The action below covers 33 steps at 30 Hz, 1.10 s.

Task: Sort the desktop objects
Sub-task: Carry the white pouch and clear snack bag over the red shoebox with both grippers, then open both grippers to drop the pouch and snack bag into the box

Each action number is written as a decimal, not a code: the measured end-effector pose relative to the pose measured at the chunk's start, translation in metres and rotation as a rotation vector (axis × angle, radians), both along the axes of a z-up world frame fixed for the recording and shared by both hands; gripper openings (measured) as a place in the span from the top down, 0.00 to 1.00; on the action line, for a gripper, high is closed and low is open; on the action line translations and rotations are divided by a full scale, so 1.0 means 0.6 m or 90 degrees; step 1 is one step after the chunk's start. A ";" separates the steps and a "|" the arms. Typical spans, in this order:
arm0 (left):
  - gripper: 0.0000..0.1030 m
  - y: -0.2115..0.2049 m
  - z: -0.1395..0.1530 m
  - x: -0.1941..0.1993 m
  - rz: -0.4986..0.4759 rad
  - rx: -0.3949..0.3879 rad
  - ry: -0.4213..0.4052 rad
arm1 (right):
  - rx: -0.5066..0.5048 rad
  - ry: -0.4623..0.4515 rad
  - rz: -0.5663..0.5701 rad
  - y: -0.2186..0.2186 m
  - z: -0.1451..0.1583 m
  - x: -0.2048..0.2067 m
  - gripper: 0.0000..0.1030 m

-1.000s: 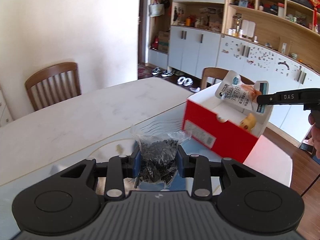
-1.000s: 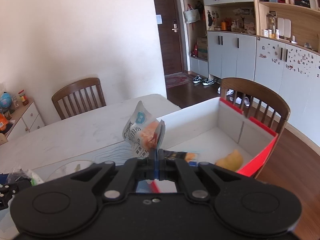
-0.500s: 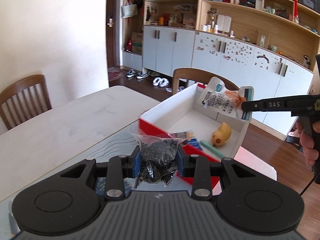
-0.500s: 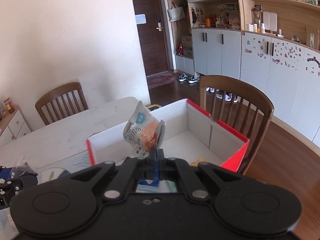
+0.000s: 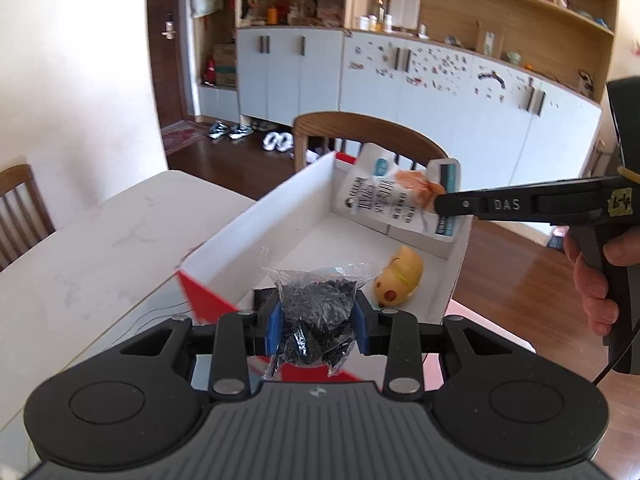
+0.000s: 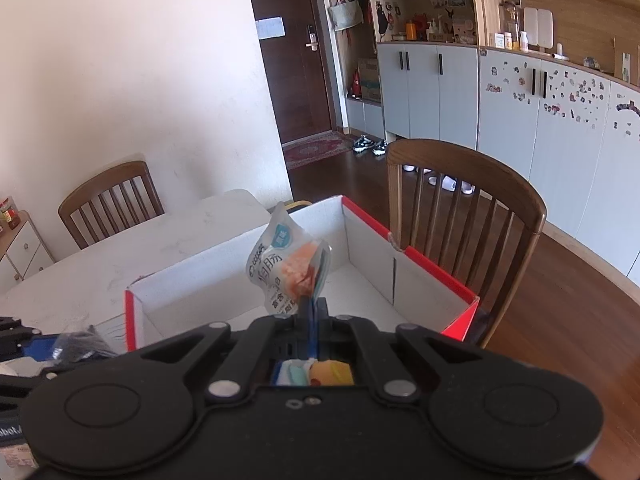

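My left gripper point(image 5: 316, 320) is shut on a clear bag of black bits point(image 5: 316, 308), held over the near edge of a red box with white inner walls point(image 5: 280, 216). My right gripper point(image 6: 312, 308) is shut on a white snack pouch with orange print point(image 6: 286, 268), hanging above the same red box point(image 6: 368, 240). From the left wrist view the pouch point(image 5: 392, 196) and the right gripper point(image 5: 440, 202) hover over the box's far right corner. A yellow toy point(image 5: 400, 280) lies on the box floor.
The box sits at the edge of a white table point(image 5: 100, 248). A wooden chair point(image 6: 472, 196) stands right behind the box, another chair point(image 6: 112, 200) at the table's far side. A person's hand point(image 5: 600, 280) holds the right gripper's handle. Wood floor lies beyond.
Both grippers have moved toward and over the box, which now looks closer and shows its inside. The black bag and the pouch stay gripped.
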<state>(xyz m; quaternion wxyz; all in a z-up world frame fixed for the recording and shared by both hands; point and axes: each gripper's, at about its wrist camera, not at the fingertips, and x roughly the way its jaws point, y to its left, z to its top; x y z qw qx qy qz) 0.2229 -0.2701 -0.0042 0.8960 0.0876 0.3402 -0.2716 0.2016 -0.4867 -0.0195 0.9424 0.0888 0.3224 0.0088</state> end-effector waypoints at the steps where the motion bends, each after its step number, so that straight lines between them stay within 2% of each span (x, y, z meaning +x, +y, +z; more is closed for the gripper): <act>1: 0.68 -0.007 -0.002 0.004 -0.004 0.003 0.001 | 0.001 0.002 0.001 -0.002 -0.002 0.004 1.00; 10: 0.68 -0.076 -0.027 0.043 -0.042 0.043 0.040 | 0.002 0.023 0.008 -0.020 -0.023 0.039 1.00; 23: 0.68 -0.158 -0.105 0.119 -0.074 0.156 0.161 | -0.029 0.102 0.026 -0.019 -0.090 0.103 1.00; 33: 0.68 -0.181 -0.140 0.152 -0.128 0.242 0.208 | -0.031 0.140 0.037 -0.018 -0.113 0.129 1.00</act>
